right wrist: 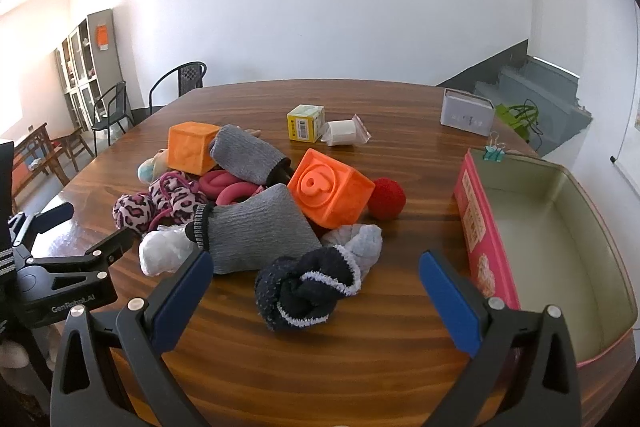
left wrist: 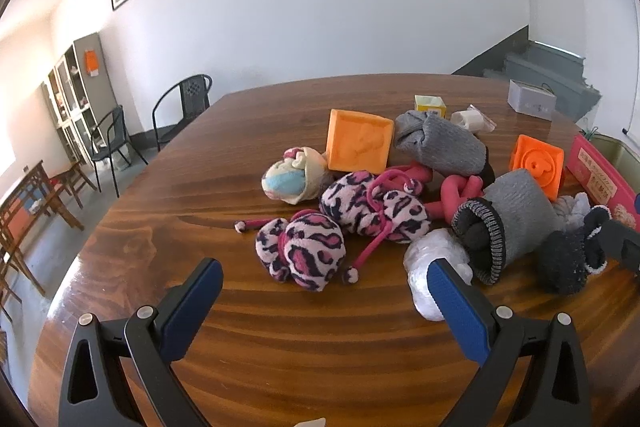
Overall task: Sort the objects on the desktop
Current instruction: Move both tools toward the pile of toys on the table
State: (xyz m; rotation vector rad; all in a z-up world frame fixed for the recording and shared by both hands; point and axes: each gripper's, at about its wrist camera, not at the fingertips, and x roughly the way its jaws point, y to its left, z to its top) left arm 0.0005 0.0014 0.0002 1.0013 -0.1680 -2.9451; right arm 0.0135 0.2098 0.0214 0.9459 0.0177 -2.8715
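A heap of soft things lies on the wooden table (left wrist: 280, 347): pink leopard-print socks (left wrist: 304, 251), grey rolled socks (left wrist: 508, 219), a dark navy sock bundle (right wrist: 308, 287), a pale blue sock (right wrist: 360, 243), a white plastic wad (left wrist: 432, 267), pink rope (left wrist: 460, 191), two orange cubes (right wrist: 328, 187) (left wrist: 358, 145) and a red ball (right wrist: 386, 197). My left gripper (left wrist: 324, 287) is open and empty, just short of the leopard socks. My right gripper (right wrist: 316, 275) is open and empty around the navy bundle's near side. A pink tin box (right wrist: 560, 239) stands open at the right.
A yellow carton (right wrist: 306, 123), a white roll in a bag (right wrist: 344, 133) and a white box (right wrist: 466, 113) sit at the table's far side. A green binder clip (right wrist: 494, 153) is on the tin's rim. Chairs (left wrist: 180, 107) and a cabinet stand left.
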